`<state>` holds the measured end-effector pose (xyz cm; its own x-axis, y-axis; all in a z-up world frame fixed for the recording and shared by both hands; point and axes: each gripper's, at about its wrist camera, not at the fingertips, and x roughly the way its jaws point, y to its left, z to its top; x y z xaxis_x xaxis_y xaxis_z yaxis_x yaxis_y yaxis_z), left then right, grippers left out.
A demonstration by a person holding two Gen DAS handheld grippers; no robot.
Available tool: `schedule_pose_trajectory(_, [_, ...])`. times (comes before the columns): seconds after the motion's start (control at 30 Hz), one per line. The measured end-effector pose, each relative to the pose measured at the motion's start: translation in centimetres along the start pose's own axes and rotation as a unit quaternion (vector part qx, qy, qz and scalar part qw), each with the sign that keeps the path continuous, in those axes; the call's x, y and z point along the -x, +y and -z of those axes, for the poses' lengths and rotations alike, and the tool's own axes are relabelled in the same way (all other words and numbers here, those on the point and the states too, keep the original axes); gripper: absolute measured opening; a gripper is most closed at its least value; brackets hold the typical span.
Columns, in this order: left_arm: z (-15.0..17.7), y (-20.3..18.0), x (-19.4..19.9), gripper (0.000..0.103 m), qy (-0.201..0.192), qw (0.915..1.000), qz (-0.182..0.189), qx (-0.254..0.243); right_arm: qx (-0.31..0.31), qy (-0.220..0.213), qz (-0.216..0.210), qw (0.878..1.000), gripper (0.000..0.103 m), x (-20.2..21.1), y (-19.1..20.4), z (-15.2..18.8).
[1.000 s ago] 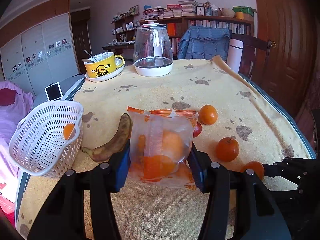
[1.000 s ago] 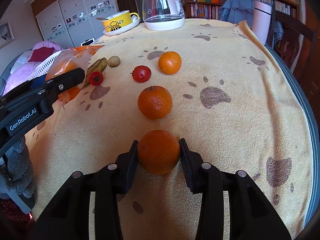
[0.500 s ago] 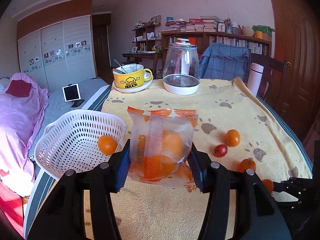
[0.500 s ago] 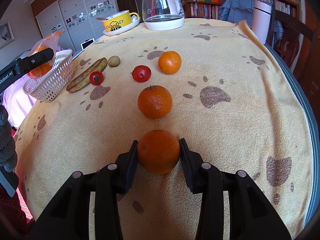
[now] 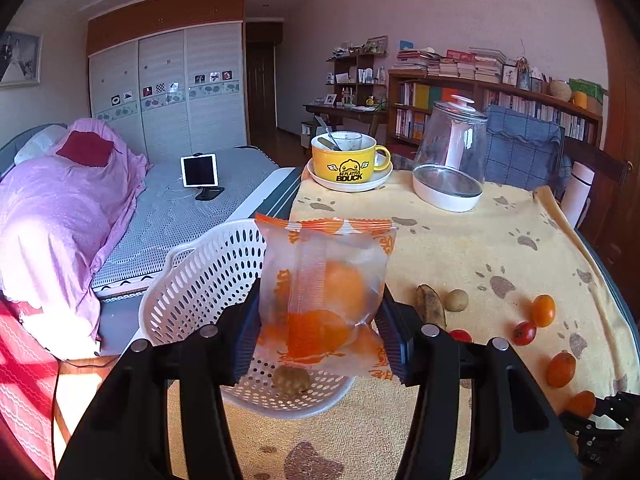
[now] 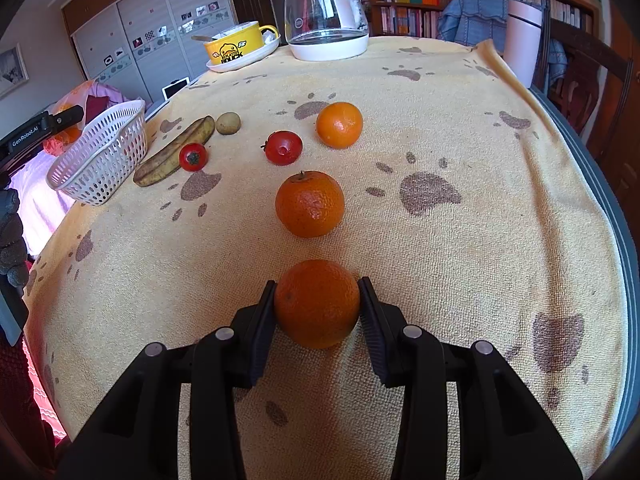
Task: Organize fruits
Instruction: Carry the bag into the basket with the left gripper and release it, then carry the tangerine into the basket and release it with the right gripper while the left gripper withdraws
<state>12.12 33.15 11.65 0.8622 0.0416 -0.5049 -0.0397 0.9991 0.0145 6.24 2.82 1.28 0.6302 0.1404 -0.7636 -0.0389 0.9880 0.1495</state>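
Observation:
My left gripper (image 5: pixel 320 314) is shut on a clear orange-printed bag (image 5: pixel 325 276) with an orange inside, held above the white basket (image 5: pixel 200 280). A small brown fruit (image 5: pixel 291 380) lies in the basket; the bag hides the rest of its inside. My right gripper (image 6: pixel 317 308) is shut on an orange (image 6: pixel 317 303) resting on the yellow cloth. Ahead of it lie two more oranges (image 6: pixel 310 204) (image 6: pixel 339 125), two tomatoes (image 6: pixel 283 147) (image 6: pixel 193 157), a dark banana (image 6: pixel 176 152) and a small brown fruit (image 6: pixel 228 123). The basket (image 6: pixel 100 152) sits at the table's left edge.
A yellow mug on a saucer (image 5: pixel 346 160) and a glass kettle (image 5: pixel 450 160) stand at the table's far end, with a white flask (image 6: pixel 522 40) at the far right corner. A bed with a pink cover (image 5: pixel 60 216) lies beyond the left table edge.
My left gripper has carried the bag up and to the left, from beside the banana to over the basket. The right gripper and its orange have stayed in place.

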Motion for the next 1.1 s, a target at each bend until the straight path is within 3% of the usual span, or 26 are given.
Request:
schedule_pose_trajectory(0.3, [0.0,2.6,-1.5,0.056,0.020,0.9987,-0.035,0.030,-0.004,-0.004,-0.008,1.000,0.040,0.2,-0.1,0.0])
schedule_pose_trajectory(0.53, [-0.3,3.7,-0.8,0.080,-0.001,0.9976,-0.057,0.039,0.000,-0.005,-0.004,1.000,0.040,0.4,0.2,0.0])
schedule_pose_trajectory(1.1, [-1.4,7.0,0.9,0.090,-0.016,0.9940,-0.067,0.085,-0.013,-0.039,-0.039,0.998,0.039,2.8,1.2,-1.7])
